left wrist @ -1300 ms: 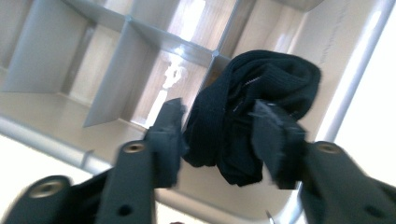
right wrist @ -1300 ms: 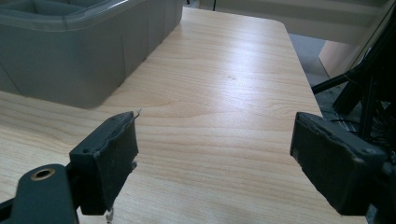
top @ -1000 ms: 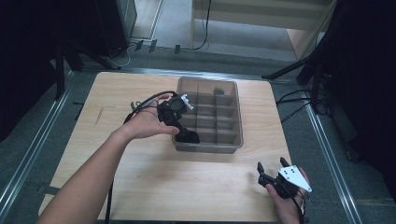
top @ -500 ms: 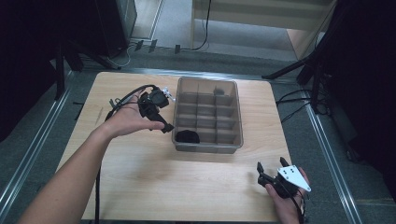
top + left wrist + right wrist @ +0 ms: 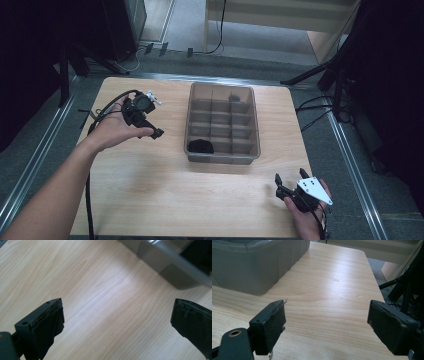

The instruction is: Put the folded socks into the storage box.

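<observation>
High view now has the left hand-held gripper [image 5: 145, 120] out over the bare light wooden desk [image 5: 150, 185], well left of the translucent grey plastic compartment box [image 5: 222, 125]; a second ago it was at the box's near-left corner, just above the dark object, and half a second ago it had already drawn back partway. The dark rounded object [image 5: 200, 146] lies in the box's near-left compartment, as it did half a second ago, and a smaller dark item [image 5: 234, 95] sits in a far compartment. The right hand-held gripper [image 5: 292, 186], with its grey three-cornered plate on top, rests in the hand at the near-right part of the desk and has not shifted. Left gripper view shows what the overhead camera cannot: the two black padded jaws stand wide apart with nothing between them, bare wood grain below, and a corner of the grey box [image 5: 172, 262] at the upper right. Right gripper view likewise shows its jaws spread and empty, the box wall [image 5: 254, 265] to the far left, and the desk's far-right edge with dark stand legs beyond. No readable writing or label appears anywhere.
</observation>
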A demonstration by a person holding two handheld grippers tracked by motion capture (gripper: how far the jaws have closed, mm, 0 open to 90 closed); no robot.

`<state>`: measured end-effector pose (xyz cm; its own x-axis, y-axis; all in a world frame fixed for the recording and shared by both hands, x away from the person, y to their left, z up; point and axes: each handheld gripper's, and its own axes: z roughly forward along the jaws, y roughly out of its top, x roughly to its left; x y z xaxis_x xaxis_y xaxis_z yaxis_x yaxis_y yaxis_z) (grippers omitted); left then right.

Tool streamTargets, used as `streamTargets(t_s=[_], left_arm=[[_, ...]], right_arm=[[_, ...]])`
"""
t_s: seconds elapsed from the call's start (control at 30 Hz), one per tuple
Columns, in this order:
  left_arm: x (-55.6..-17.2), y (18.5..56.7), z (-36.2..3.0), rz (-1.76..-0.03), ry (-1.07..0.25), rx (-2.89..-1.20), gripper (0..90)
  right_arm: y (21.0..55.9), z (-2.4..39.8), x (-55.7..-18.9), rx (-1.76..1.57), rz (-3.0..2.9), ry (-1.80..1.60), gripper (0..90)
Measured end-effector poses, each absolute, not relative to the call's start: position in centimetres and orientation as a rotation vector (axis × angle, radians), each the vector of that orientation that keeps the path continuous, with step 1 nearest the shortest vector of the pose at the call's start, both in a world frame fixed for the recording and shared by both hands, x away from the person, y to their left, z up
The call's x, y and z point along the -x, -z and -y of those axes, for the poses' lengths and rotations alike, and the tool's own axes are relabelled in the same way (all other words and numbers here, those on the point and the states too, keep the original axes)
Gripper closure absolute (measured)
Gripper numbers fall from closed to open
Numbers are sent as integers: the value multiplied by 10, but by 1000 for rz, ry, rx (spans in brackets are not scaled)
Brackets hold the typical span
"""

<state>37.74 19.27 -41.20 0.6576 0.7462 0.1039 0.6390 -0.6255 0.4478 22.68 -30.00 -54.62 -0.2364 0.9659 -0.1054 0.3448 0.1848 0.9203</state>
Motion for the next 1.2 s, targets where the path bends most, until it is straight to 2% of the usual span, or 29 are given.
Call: streamTargets(t_s=[0.23,0.6,0.93,1.2], left_arm=[[-367,420,-223,-1230,-469,-2397,0],[-334,435,-241,-1347,-607,-2189,0],[-291,444,-255,-1398,-794,-1930,0],[-261,459,-264,-1409,-856,-1818,0]], right_arm=[[546,300,-227,-1250,-1713,-1049,152],[546,300,-226,-1250,-1708,-1054,150],[546,300,-226,-1256,-1692,-1048,147],[546,300,-225,-1246,-1690,-1047,146]])
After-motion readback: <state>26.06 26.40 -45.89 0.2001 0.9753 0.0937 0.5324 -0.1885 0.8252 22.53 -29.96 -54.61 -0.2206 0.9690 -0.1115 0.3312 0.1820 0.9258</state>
